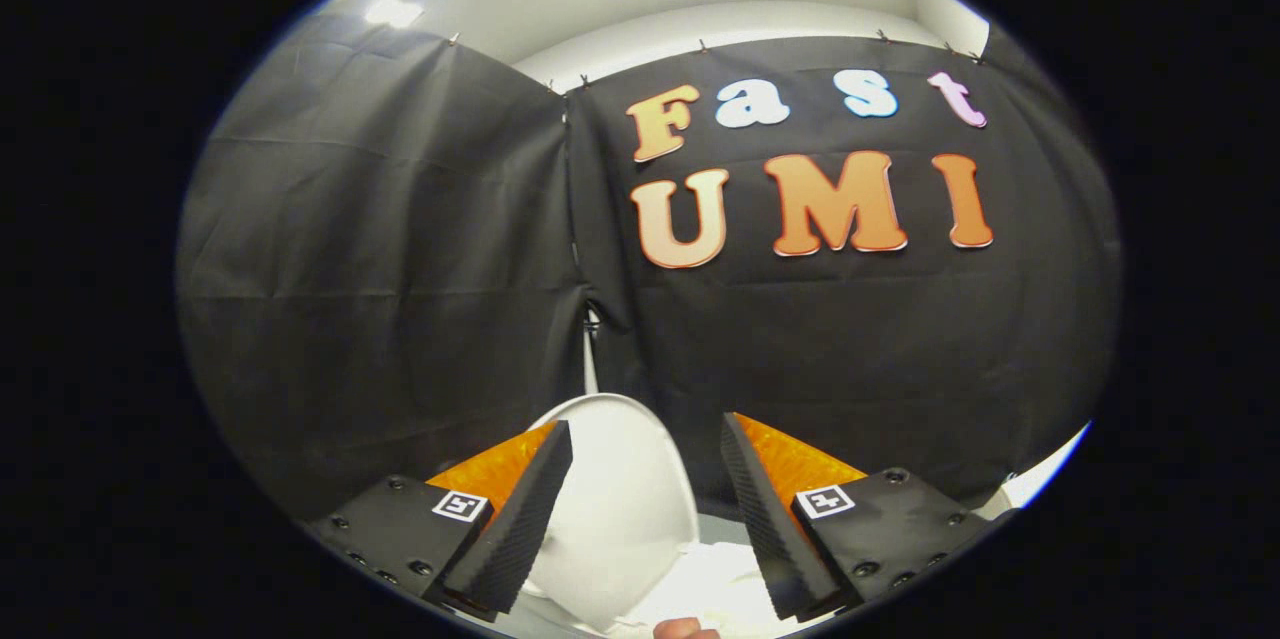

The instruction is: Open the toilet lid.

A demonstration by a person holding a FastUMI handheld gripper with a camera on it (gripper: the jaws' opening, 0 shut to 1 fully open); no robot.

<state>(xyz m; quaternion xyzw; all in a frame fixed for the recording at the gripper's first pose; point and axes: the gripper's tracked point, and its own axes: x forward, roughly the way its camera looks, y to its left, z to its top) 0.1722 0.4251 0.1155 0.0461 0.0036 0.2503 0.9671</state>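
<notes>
Since the toilet lid [620,499] stands tall, it looks opened | gripper [645,509] fingers wide apart, holding nothing, lid between them.

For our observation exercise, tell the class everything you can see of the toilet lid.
The toilet lid is a plain white, smooth oval that looks like glossy plastic. It stands raised, nearly upright, its rounded top edge against the black cloth wall. It shows between the open claw fingers, closer to the left one. Whether that finger touches it cannot be told. Its lower part is hidden.
</notes>
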